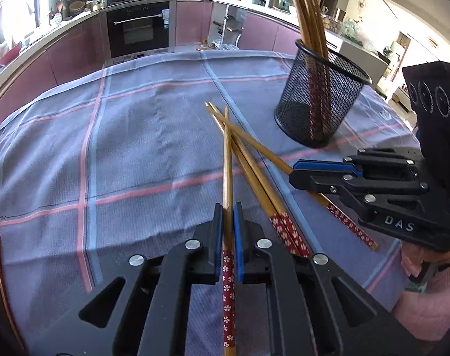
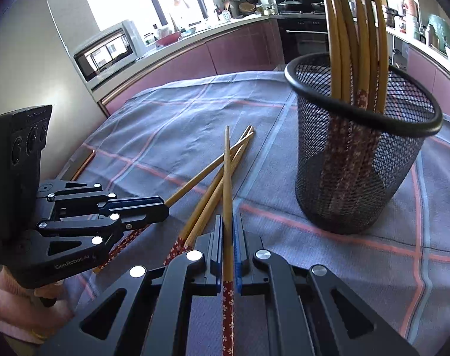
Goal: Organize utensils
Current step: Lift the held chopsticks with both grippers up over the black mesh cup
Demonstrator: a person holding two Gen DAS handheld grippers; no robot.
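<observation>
Bamboo chopsticks with red flowered ends lie crossed on the blue checked cloth. My left gripper (image 1: 227,216) is shut on one chopstick (image 1: 227,160) that points forward over the cloth. My right gripper (image 2: 228,225) is shut on another chopstick (image 2: 227,172); it also shows in the left wrist view (image 1: 296,169), low over the cloth. Two more chopsticks (image 1: 254,175) lie between the grippers. A black mesh cup (image 1: 320,95) stands to the right and holds several chopsticks upright; it shows large in the right wrist view (image 2: 361,154).
The table's cloth (image 1: 130,136) stretches far and left. Kitchen counters, an oven (image 1: 139,29) and a microwave (image 2: 106,53) stand beyond the table edge. A pink sleeve (image 1: 426,290) is at the lower right.
</observation>
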